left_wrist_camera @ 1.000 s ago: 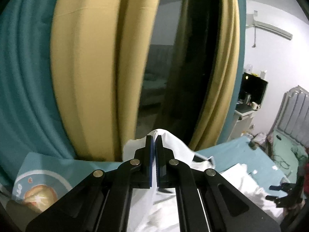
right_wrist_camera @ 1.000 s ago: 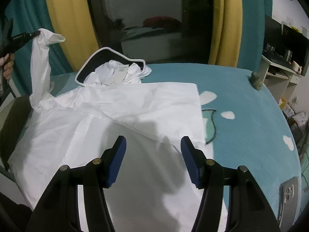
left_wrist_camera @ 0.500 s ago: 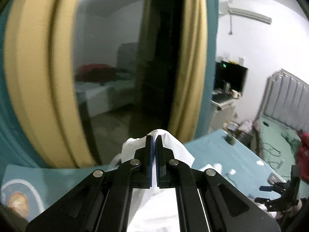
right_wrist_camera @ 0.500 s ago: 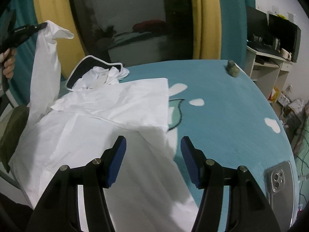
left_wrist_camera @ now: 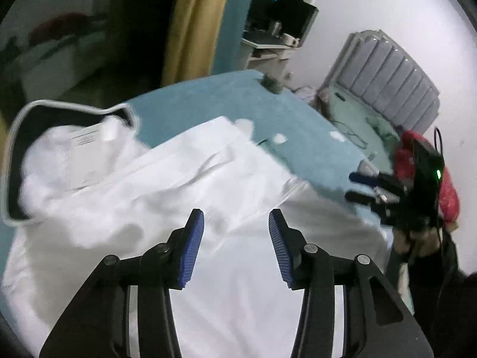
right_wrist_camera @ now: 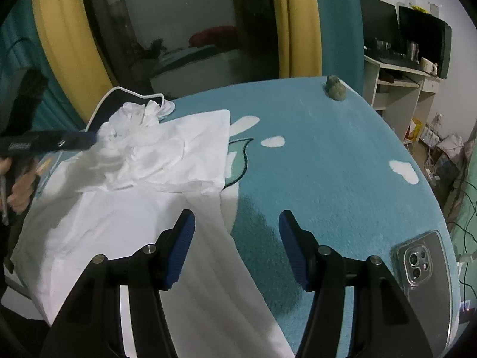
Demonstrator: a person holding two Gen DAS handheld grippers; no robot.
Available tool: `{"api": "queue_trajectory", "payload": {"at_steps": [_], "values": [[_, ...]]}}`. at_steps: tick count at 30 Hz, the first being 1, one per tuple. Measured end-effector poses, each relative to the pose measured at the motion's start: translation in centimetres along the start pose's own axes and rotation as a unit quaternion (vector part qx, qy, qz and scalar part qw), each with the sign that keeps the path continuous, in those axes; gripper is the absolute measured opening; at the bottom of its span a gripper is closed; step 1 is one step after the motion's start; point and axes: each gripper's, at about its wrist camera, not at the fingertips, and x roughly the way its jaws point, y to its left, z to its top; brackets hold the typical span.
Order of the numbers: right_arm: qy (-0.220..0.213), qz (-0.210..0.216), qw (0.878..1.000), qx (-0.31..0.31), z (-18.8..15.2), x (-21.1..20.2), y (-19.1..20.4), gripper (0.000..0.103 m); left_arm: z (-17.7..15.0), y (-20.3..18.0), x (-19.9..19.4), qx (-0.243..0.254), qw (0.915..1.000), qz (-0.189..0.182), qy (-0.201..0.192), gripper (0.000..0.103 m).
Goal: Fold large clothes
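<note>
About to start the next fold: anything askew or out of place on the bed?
Yes. The white garment is bunched and crumpled near its collar, not flat. A phone lies on the blue blanket by the right gripper, and a small grey-green lump sits at the far edge.

White garment (right_wrist_camera: 125, 208) on teal blanket (right_wrist_camera: 328, 164), phone (right_wrist_camera: 423, 274)

A phone (right_wrist_camera: 424, 280) in a clear case is lying camera-up on the teal blanket (right_wrist_camera: 328, 173) at five o'clock. A small grey-green lump (right_wrist_camera: 336, 89) is sitting at one o'clock near the far edge. Yellow curtains (right_wrist_camera: 298, 24) are hanging at twelve o'clock beside a dark window (right_wrist_camera: 184, 29).
</note>
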Motion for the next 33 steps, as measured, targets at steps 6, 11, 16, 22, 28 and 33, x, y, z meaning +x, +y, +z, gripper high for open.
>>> {"api": "queue_trajectory", "payload": {"at_steps": [6,11,16,22,28,33], "values": [[0.007,0.013,1.000,-0.014,2.2,2.3,1.7,0.059,-3.9,7.1,-6.8,-0.018,0.9905,0.134,-0.027,0.048],[0.018,0.041,0.999,-0.025,5.6,6.1,4.1,0.059,-7.9,16.0,-9.0,-0.073,0.9707,0.229,-0.006,0.048],[0.044,0.031,0.998,-0.042,7.7,10.1,6.6,0.059,-11.0,21.0,-9.3,-0.112,0.9654,0.235,0.012,0.048],[0.078,0.027,0.994,-0.070,7.6,12.8,8.5,0.034,-12.6,23.0,-7.0,-0.096,0.9648,0.242,0.033,0.048],[0.074,0.001,0.991,-0.110,7.4,12.8,10.0,0.004,-12.7,24.0,-6.8,-0.108,0.9699,0.218,-0.006,0.004],[0.019,-0.025,0.991,-0.133,8.3,9.8,11.4,0.003,-11.9,24.8,-9.4,-0.125,0.9577,0.251,-0.066,0.002]]}}
